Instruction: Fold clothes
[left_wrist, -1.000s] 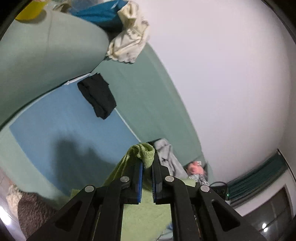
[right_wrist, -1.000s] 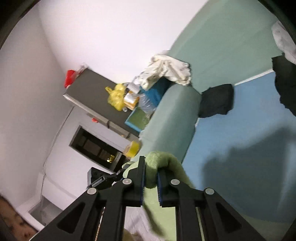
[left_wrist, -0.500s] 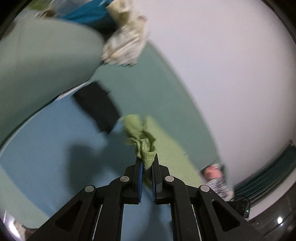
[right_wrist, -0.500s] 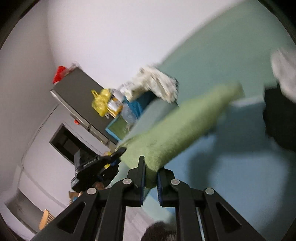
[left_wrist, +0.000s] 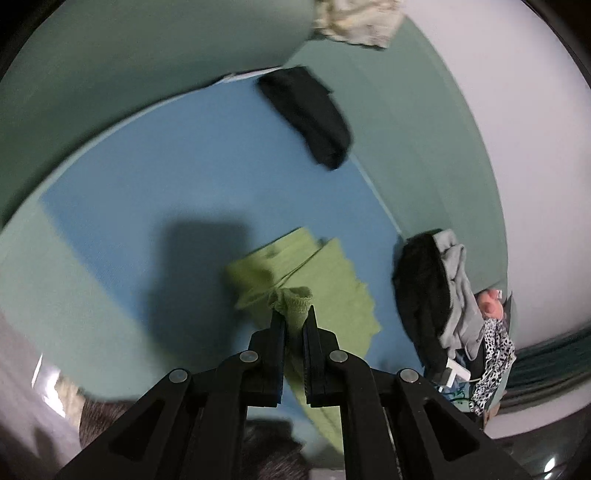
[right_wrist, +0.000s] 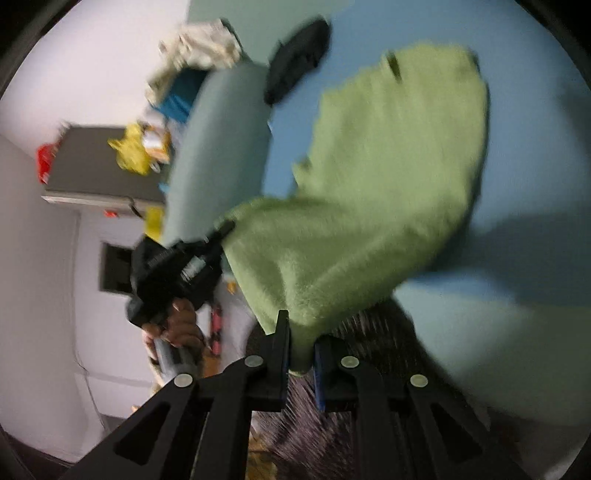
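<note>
A light green knitted garment lies spread over the blue sheet, its near end lifted. My left gripper is shut on a bunched corner of it. In the right wrist view the same green garment fills the middle, stretched out from my right gripper, which is shut on another corner. The left gripper shows there at the garment's left edge, held by a hand.
A black garment lies at the far edge of the sheet. A pile of black, grey and spotted clothes lies to the right. Cream cloth sits on the green sofa arm. A grey cabinet with yellow bags stands left.
Both grippers have swung the green garment forward and down, so it now lies spread over the blue sheet instead of hanging bunched. Both views tilted downward.
</note>
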